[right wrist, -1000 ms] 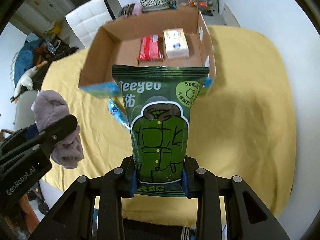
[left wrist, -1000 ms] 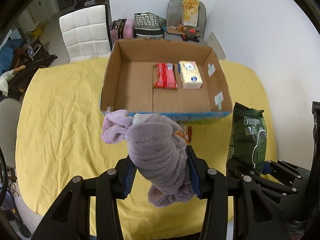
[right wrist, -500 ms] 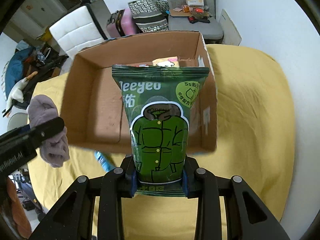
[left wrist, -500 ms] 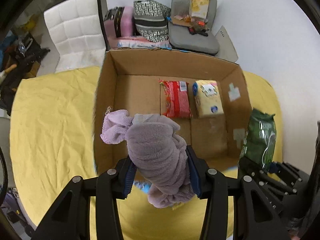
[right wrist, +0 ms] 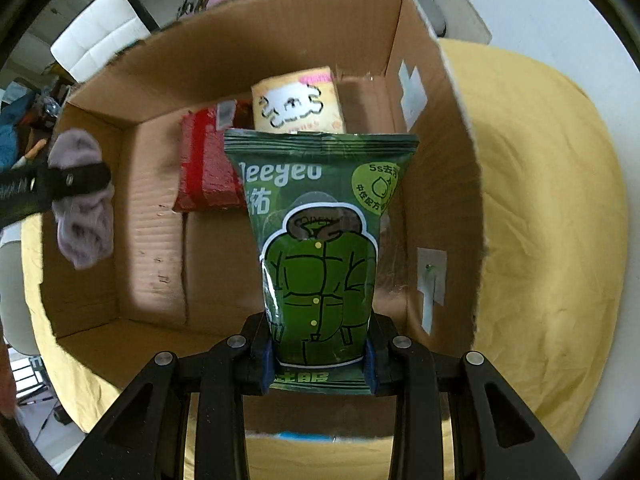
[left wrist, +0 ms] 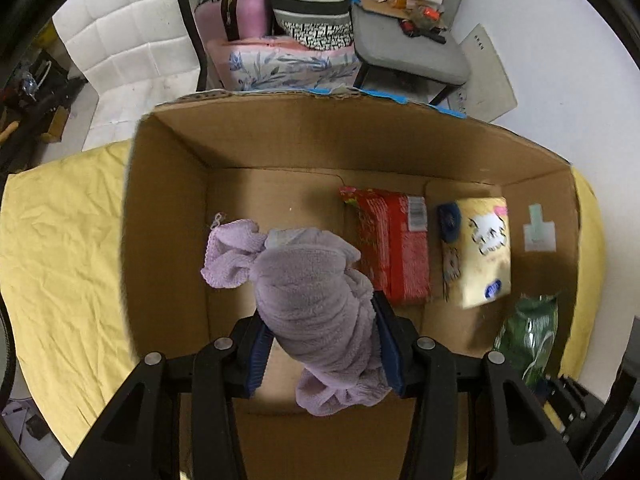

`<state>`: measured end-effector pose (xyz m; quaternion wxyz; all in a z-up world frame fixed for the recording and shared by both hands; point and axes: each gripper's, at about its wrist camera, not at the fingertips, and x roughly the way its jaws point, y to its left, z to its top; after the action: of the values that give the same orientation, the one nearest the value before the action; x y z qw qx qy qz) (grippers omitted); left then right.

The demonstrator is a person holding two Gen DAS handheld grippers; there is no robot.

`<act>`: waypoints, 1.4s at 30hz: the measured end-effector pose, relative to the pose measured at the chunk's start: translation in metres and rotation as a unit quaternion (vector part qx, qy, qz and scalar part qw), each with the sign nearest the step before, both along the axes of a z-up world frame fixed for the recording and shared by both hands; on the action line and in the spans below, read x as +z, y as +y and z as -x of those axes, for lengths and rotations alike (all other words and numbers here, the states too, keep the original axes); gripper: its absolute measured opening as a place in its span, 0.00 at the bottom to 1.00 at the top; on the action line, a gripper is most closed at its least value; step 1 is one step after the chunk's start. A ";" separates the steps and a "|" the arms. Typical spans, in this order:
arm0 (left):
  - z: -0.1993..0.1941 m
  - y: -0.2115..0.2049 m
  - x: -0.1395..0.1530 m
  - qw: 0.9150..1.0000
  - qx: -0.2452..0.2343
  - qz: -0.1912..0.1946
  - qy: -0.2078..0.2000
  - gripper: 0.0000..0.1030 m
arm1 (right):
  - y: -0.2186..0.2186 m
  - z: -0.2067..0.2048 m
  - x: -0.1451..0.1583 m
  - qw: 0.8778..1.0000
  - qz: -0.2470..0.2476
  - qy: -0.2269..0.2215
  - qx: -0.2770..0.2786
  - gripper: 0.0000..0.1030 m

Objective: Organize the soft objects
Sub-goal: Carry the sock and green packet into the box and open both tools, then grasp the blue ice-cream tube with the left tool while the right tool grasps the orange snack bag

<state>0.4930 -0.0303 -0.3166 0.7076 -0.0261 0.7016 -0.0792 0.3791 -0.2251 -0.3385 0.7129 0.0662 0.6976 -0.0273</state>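
Note:
My left gripper (left wrist: 320, 332) is shut on a rolled purple towel (left wrist: 312, 292) and holds it over the left-middle of the open cardboard box (left wrist: 168, 216). My right gripper (right wrist: 320, 356) is shut on a green wipes pack (right wrist: 320, 236), upright over the box's right side (right wrist: 440, 184). A red pack (left wrist: 388, 240) and a yellow tissue pack (left wrist: 480, 252) lie on the box floor. The towel (right wrist: 82, 216) and left gripper show at the left in the right wrist view; the green pack (left wrist: 528, 340) shows at the right in the left wrist view.
The box stands on a table with a yellow cloth (left wrist: 60, 260). Behind it are a white chair (left wrist: 132, 40), a grey chair with clutter (left wrist: 408, 48), bags and a pink suitcase (left wrist: 240, 8). A white wall (left wrist: 560, 80) lies to the right.
Both grippers have moved forward from in front of the box to over its inside, each still holding its item. The box now fills both views.

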 end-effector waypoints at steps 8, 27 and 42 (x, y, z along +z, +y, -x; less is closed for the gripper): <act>-0.022 -0.006 -0.017 1.000 0.007 -0.010 0.026 0.46 | -0.001 -0.013 -0.030 1.000 0.002 0.025 0.005 0.35; 0.029 0.003 0.039 0.995 0.004 -0.058 -0.080 0.93 | 0.012 -0.015 0.017 0.999 0.033 -0.042 0.006 1.00; 0.127 0.008 0.117 0.980 0.039 -0.060 -0.184 1.00 | 0.015 0.030 0.101 0.988 0.067 -0.139 0.030 1.00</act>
<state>0.3660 -0.0225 -0.1995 0.8276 0.0043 0.5611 -0.0127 0.3489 -0.2104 -0.2379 0.8063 0.0006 0.5899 -0.0426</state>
